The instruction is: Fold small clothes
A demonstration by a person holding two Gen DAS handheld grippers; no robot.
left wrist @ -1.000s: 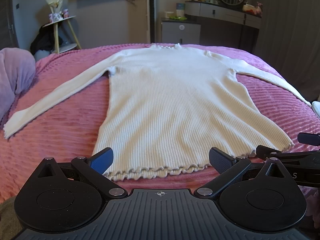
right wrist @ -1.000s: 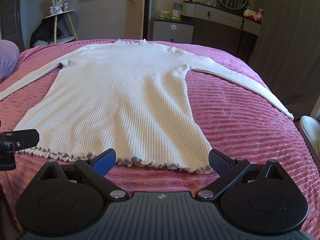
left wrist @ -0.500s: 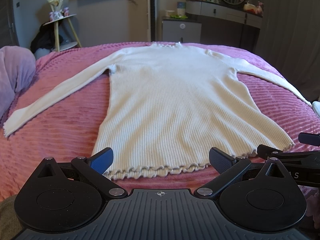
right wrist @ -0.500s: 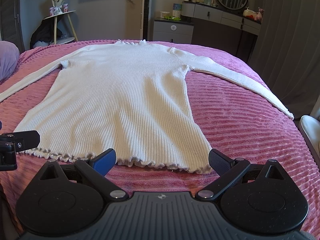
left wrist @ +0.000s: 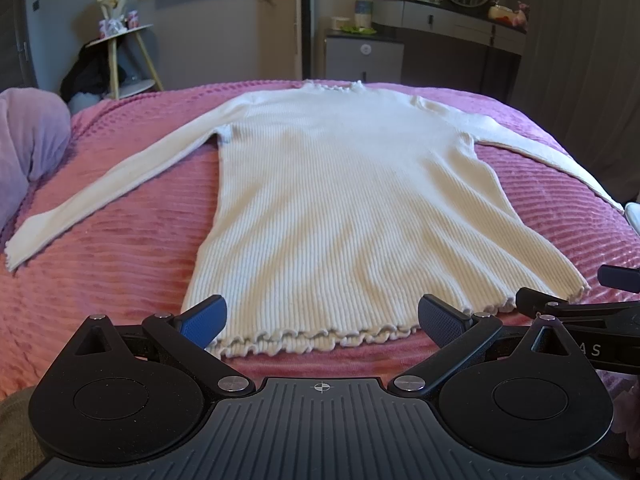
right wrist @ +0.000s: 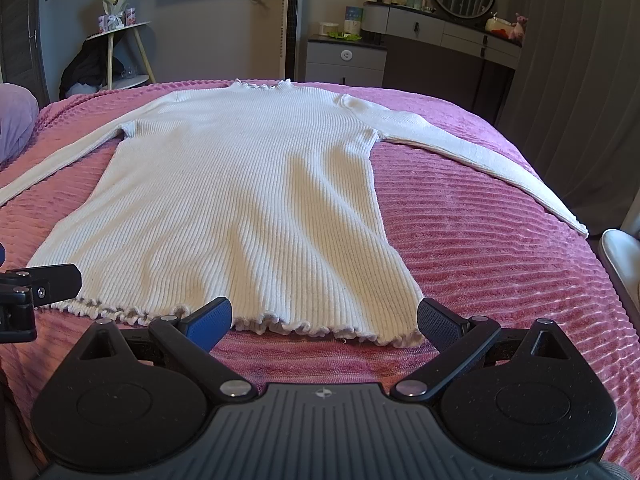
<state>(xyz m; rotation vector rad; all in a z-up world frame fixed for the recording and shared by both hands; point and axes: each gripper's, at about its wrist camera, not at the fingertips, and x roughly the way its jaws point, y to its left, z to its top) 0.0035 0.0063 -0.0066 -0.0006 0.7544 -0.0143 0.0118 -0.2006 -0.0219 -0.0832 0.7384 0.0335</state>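
While nothing is folded yet, the left view shows the sweater point(left wrist: 340, 208) flat on the bed point(left wrist: 120, 264), collar at 12 o'clock, hem at 6, one sleeve out to 9. The left gripper point(left wrist: 322, 316) hovers spread and empty just short of the hem. From the right view, the right gripper point(right wrist: 324, 314) is likewise wide apart at the hem's 5 o'clock corner, the other sleeve toward 3. Likely next: nip a sleeve or hem corner and carry it across.
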